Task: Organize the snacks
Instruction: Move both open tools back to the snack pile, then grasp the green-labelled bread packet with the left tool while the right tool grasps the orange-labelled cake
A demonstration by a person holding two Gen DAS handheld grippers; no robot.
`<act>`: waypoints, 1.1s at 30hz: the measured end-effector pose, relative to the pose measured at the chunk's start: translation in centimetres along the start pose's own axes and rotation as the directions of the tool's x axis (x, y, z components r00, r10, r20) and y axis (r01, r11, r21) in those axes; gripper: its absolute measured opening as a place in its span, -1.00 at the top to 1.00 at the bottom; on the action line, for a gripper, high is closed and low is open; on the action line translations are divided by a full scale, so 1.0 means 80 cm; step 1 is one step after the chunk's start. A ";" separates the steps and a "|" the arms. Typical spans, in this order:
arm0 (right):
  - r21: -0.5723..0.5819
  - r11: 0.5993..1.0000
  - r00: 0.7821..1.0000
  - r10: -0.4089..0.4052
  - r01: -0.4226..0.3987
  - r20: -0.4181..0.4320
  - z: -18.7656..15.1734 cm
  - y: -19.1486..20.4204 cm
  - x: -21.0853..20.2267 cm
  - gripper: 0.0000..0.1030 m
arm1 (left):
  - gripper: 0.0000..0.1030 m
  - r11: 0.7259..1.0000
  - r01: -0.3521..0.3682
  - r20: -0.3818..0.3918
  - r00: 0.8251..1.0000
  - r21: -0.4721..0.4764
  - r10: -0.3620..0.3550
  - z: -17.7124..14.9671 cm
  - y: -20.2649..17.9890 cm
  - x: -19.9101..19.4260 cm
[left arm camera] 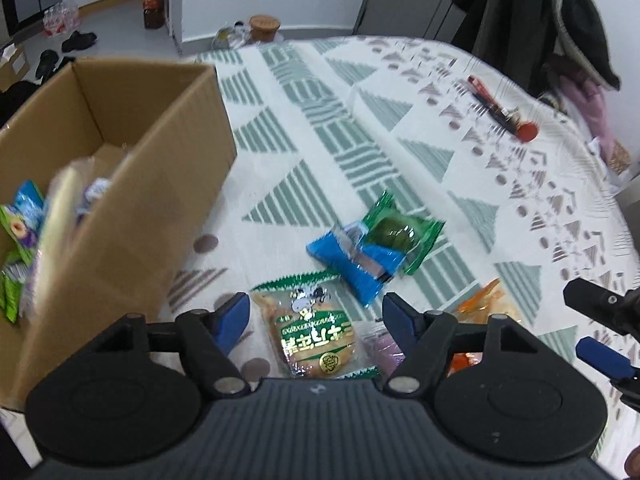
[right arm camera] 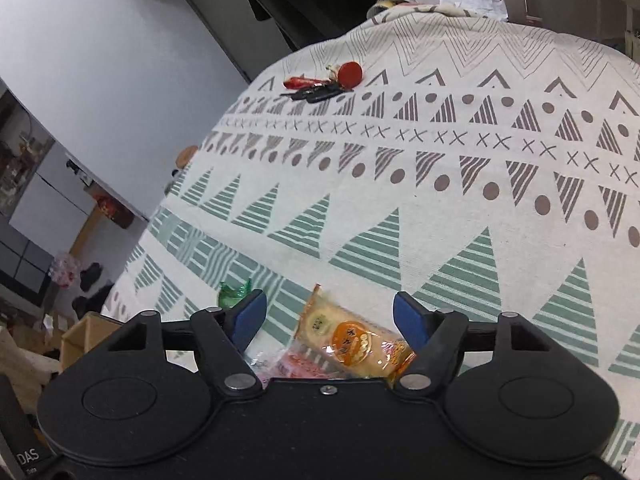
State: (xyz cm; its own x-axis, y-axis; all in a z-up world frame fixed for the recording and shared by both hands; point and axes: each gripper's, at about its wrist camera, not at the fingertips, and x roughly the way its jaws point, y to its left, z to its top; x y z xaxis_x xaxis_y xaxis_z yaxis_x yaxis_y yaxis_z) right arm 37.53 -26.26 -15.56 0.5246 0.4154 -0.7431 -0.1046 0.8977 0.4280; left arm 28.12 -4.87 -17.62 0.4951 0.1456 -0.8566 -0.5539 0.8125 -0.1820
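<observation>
Here both tools [left arm camera: 316, 316] [right arm camera: 330, 318] gape over snack packets [left arm camera: 312, 336].

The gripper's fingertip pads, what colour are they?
Blue pads on black arms, clearest in the right wrist view.

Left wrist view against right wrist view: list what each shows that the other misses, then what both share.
Only the left wrist view shows the cardboard box with snacks inside, the blue packet overlapping the green packet, and the bun packet between the open left tool.

Only the right wrist view shows the orange rice-cracker packet clearly, between the open right tool.

Both show the patterned tablecloth and the red keychain bundle far across the table.
</observation>
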 end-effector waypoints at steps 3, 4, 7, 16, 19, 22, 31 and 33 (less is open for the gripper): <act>0.005 1.000 1.000 -0.012 0.012 -0.018 0.001 -0.008 0.014 -0.36 | -0.36 0.999 -0.032 -0.018 0.999 0.009 0.032 -0.005 -0.004 0.013; -0.008 1.000 1.000 -0.022 0.022 -0.021 0.002 -0.008 0.020 -0.36 | -0.33 0.999 -0.041 -0.027 0.999 0.004 0.041 -0.007 -0.002 0.017; -0.046 0.998 0.999 -0.043 0.041 -0.028 0.006 -0.007 0.033 -0.36 | -0.16 0.999 -0.053 -0.042 0.998 -0.013 0.052 -0.010 0.006 0.025; -0.138 0.987 0.991 -0.093 0.079 -0.094 -0.004 0.003 0.056 -0.36 | 0.11 0.998 -0.059 -0.033 0.998 0.024 0.060 -0.014 0.010 0.020; -0.158 0.984 0.986 -0.108 0.087 -0.126 -0.012 0.000 0.053 -0.37 | 0.11 0.999 -0.044 -0.028 0.999 0.024 0.045 -0.018 0.013 0.015; -0.188 0.975 0.978 -0.148 0.119 -0.146 -0.020 0.000 0.052 -0.34 | 0.11 0.999 -0.031 -0.025 0.999 0.020 0.032 -0.023 0.017 0.009; -0.139 0.985 0.979 -0.127 0.105 -0.159 -0.029 -0.008 0.020 0.62 | 0.11 1.000 0.012 0.002 1.000 0.027 -0.012 -0.035 0.023 -0.016; -0.130 0.985 0.980 -0.136 0.117 -0.144 -0.029 -0.010 0.012 0.69 | 0.11 0.999 0.022 0.015 1.000 0.035 -0.022 -0.035 0.022 -0.025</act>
State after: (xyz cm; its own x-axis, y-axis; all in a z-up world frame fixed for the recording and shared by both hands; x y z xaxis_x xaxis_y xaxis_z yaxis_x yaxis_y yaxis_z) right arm 36.12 -26.25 -17.83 0.4066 0.3063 -0.8607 -0.1508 0.9517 0.2675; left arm 24.27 -5.30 -17.60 0.5175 0.1359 -0.8448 -0.5191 0.8348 -0.1836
